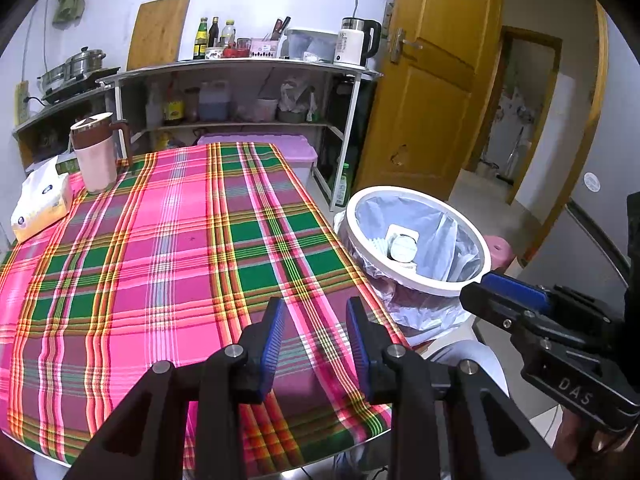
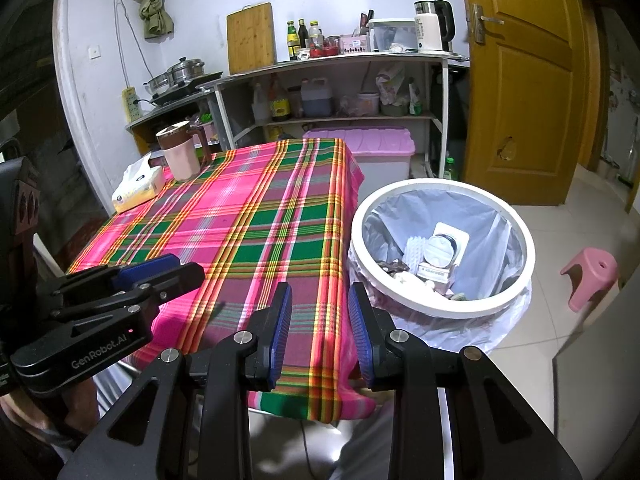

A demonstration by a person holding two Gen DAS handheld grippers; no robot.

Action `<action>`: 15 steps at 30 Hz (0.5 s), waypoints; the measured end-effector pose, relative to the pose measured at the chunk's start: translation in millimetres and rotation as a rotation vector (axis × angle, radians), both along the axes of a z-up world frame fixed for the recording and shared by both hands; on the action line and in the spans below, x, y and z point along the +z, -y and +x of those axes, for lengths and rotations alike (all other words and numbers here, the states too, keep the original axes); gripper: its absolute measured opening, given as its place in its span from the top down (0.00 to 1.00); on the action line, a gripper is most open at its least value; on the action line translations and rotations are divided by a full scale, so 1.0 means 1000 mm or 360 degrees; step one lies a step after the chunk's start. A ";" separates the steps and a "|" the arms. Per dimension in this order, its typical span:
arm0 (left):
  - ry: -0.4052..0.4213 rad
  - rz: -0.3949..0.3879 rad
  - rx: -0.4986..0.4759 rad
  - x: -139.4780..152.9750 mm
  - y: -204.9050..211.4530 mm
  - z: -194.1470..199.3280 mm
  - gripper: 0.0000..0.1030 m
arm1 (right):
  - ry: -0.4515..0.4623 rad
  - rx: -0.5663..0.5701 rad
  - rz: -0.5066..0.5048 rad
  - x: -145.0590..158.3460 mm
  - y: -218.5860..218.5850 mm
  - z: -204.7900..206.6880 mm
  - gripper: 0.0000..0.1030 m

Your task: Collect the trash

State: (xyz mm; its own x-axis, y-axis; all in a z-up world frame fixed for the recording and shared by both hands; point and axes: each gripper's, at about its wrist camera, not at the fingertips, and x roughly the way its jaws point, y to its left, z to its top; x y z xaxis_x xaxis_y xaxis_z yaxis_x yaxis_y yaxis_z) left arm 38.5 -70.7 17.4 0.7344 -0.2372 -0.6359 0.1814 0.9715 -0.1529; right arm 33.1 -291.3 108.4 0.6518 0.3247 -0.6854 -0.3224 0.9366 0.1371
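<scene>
This is a home kitchen. At the upper left a steel pot sits on a stove; the open shelf rack at top centre carries sauce bottles, a cutting board and an electric kettle.

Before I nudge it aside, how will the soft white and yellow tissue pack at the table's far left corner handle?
The white and yellow tissue pack looks like soft plastic wrap, so it would probably dent rather than resist the open right gripper. It seems light for its bulk and should slide easily on the plaid tablecloth. Lying flat, it is unlikely to roll or tip.
</scene>
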 end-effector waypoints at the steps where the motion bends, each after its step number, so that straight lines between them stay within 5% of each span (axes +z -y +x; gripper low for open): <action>1: -0.0001 -0.0002 -0.0001 0.000 0.000 0.000 0.69 | 0.0000 0.0000 0.0000 0.000 0.000 0.000 0.70; 15: -0.0002 -0.0001 -0.0001 -0.001 -0.001 0.001 0.69 | -0.0001 0.0001 0.0000 0.000 0.000 0.000 0.70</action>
